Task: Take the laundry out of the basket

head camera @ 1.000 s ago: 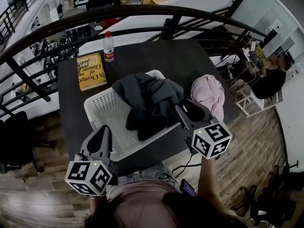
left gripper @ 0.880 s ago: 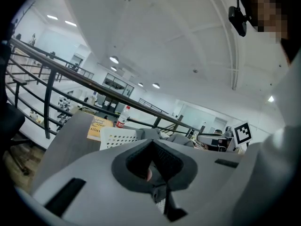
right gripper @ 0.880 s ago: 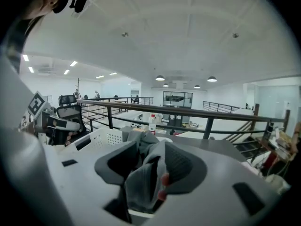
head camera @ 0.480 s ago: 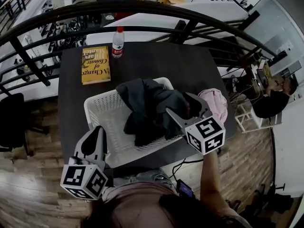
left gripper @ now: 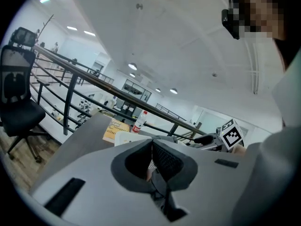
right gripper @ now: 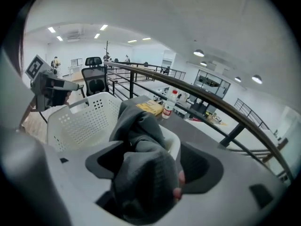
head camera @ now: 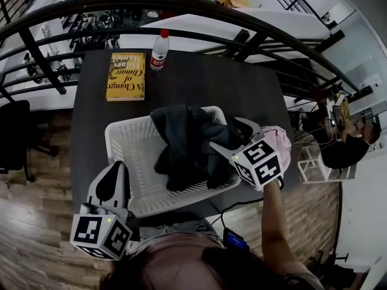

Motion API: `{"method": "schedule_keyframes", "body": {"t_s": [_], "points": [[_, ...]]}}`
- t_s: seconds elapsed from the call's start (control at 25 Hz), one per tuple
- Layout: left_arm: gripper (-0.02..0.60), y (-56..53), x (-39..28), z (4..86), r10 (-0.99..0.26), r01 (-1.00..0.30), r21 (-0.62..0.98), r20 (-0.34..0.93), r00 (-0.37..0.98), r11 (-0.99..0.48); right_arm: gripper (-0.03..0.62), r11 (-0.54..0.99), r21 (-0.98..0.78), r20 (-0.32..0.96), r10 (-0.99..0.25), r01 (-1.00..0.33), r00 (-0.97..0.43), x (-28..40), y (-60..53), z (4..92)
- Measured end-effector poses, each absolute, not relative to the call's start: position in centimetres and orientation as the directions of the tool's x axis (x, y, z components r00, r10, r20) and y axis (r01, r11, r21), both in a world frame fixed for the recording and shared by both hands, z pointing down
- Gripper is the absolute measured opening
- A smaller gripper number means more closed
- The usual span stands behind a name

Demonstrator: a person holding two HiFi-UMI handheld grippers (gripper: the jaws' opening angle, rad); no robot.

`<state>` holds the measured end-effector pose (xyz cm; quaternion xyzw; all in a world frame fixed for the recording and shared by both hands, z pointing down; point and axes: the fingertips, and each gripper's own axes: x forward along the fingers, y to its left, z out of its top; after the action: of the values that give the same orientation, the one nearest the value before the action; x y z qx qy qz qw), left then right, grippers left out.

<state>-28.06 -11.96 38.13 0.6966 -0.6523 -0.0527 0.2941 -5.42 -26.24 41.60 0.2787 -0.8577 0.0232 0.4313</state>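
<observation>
A white laundry basket [head camera: 121, 132] sits on the dark table [head camera: 199, 77]. A dark grey garment [head camera: 184, 144] lies heaped in it and hangs over its right rim. My right gripper [head camera: 231, 136] tilts down onto the garment's right part. Its jaws have just been opening and stand wide. In the right gripper view the garment [right gripper: 136, 126] bunches between the pads of the right gripper [right gripper: 150, 168], and both pads still show bare beside it. My left gripper [head camera: 113, 173] hangs off the basket's near-left corner. The left gripper [left gripper: 151, 147] has its pads together and holds nothing.
A pink garment [head camera: 279, 139] lies on the table right of the basket. A yellow book [head camera: 126, 76] and a water bottle [head camera: 159, 48] are at the table's far side. A black railing [head camera: 181, 8] curves behind the table. Wood floor lies on both sides.
My right gripper has dropped and tipped onto the dark garment, with its jaws spread wider around the cloth. The left gripper has drifted a little.
</observation>
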Motion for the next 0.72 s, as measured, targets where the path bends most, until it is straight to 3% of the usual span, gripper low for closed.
{"method": "schedule_keyframes", "body": {"t_s": [0.32, 0.64, 0.72], "points": [[-0.002, -12.0, -28.2, 38.0, -0.942, -0.884, 0.463, 0.319, 0.101, 0.062, 0.364, 0.892, 0.159, 0.867, -0.331, -0.423, -0.372, -5.3, -26.0, 45.7], [-0.002, -12.0, -28.1, 38.3, -0.943, -0.887, 0.457, 0.322, 0.088, 0.073, 0.348, 0.876, 0.413, 0.875, -0.457, -0.248, -0.157, -4.3, -26.6, 47.4], [-0.002, -12.0, -28.1, 38.3, -0.942, -0.887, 0.455, 0.323, 0.091, 0.071, 0.276, 0.848, 0.486, 0.847, -0.516, -0.212, -0.123, -4.0, -27.1, 47.3]]}}
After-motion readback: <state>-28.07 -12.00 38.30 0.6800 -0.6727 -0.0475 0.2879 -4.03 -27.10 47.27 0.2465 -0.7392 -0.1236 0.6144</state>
